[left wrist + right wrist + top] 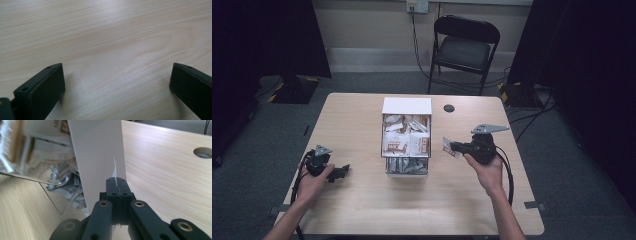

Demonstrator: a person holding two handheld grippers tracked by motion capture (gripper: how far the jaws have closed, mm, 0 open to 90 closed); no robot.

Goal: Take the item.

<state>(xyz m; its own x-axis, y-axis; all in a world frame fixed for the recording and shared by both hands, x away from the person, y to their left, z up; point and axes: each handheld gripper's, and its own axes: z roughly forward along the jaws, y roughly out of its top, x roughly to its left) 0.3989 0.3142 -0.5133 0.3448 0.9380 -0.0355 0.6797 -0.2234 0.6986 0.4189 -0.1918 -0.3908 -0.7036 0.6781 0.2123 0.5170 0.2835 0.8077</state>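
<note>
Right gripper [453, 146] pinches a packet [447, 145] just right of the box [406, 106] mid-table [362, 210]; it's not in yet. Left gripper [343, 171] gapes idle near the left edge.

two hand-held grippers [343, 171] [452, 146], one box [406, 105], one chair [464, 47], one packet [447, 145]

- A black folding chair [466, 47] stands behind the desk [362, 210].
- A wall plug [417, 5] has a cable.
- A round hole [449, 108] is in the desk top.
</note>
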